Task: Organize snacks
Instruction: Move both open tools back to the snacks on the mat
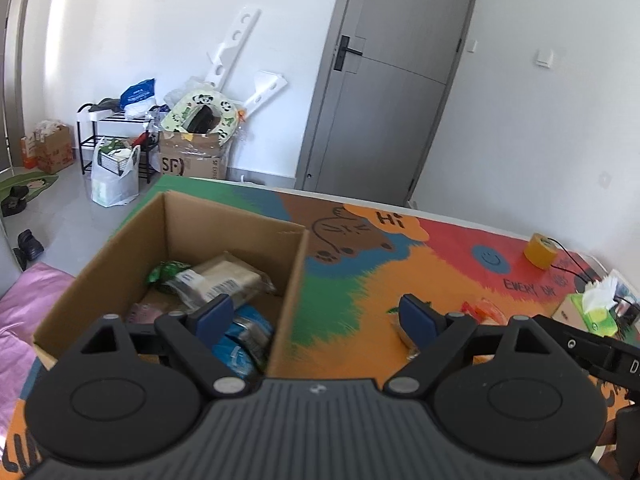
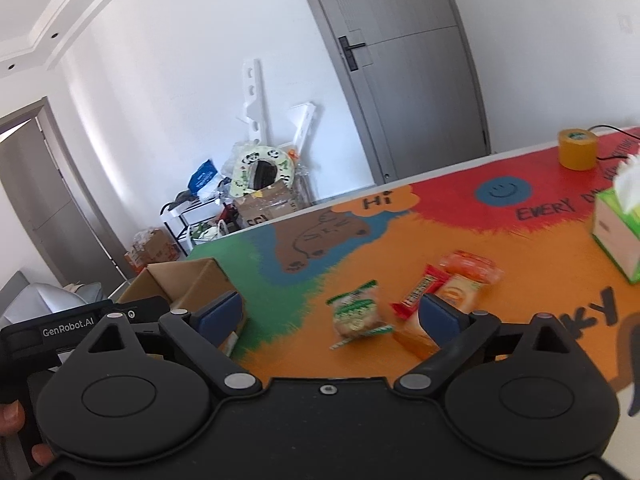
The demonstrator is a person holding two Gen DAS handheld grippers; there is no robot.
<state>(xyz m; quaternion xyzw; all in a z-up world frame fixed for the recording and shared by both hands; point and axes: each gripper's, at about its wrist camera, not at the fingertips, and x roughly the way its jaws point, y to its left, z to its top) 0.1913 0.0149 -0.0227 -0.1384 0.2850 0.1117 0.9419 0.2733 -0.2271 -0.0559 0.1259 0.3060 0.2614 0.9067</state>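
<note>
Left wrist view: cardboard box (image 1: pixel 168 264) is sitting at centre left of the frame on the colourful mat (image 1: pixel 360 280), holding several snack packets (image 1: pixel 224 280), among them a blue one (image 1: pixel 240 340) at its near right corner. Left gripper (image 1: pixel 316 314) is hanging with its jaws spread wide and nothing between them; the left finger is lying over the box interior, the right finger over the mat.

Right wrist view: box corner (image 2: pixel 192 284) is showing at lower left. Right gripper (image 2: pixel 334 316) is standing with jaws spread, gripping nothing. A green-and-white packet (image 2: pixel 356 312) is lying on the mat between the fingers, untouched. Just right of it are lying a red packet (image 2: pixel 420 294) and orange packets (image 2: pixel 468 276). At far right are standing a tissue box (image 2: pixel 618 232) and a tape roll (image 2: pixel 578 154).
</note>
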